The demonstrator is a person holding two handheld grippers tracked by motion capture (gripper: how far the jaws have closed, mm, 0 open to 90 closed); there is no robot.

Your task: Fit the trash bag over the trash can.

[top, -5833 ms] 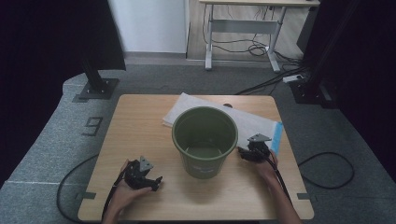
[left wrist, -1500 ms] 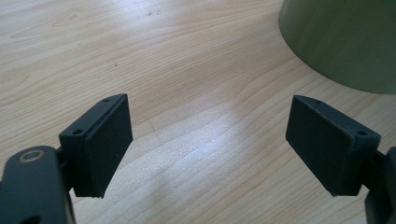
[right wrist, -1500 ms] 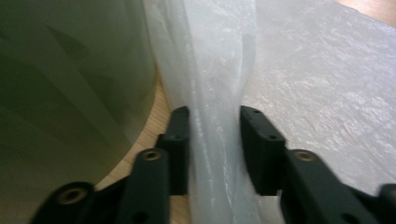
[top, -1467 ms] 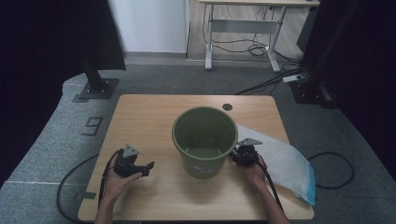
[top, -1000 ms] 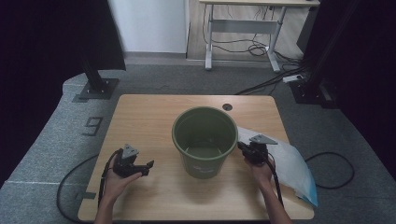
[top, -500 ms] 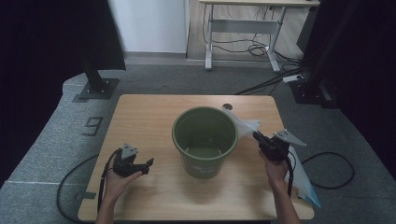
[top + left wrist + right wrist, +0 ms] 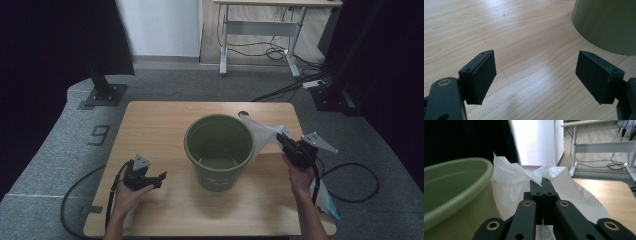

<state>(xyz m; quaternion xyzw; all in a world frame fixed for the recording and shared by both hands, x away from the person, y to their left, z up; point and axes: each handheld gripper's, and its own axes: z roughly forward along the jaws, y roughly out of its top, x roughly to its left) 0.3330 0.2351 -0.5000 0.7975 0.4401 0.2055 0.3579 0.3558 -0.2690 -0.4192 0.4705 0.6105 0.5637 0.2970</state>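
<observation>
White plastic bag (image 7: 262,134), pinched in your right gripper (image 7: 281,138), has risen off the tabletop (image 7: 160,120) beside the green bucket (image 7: 220,150), ready for lining; left gripper (image 7: 159,178) rests spread.

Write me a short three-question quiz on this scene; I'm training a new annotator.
1. True or false: the right claw is shut on the thin white plastic bag.
2. The left claw is: A) open over bare wood, B) gripping the bucket, C) holding the bag.
3. On which side of the round green plastic bucket does the bag hang in the high view?

Key: 1 true; 2 A; 3 its right side, against the rim.
</observation>
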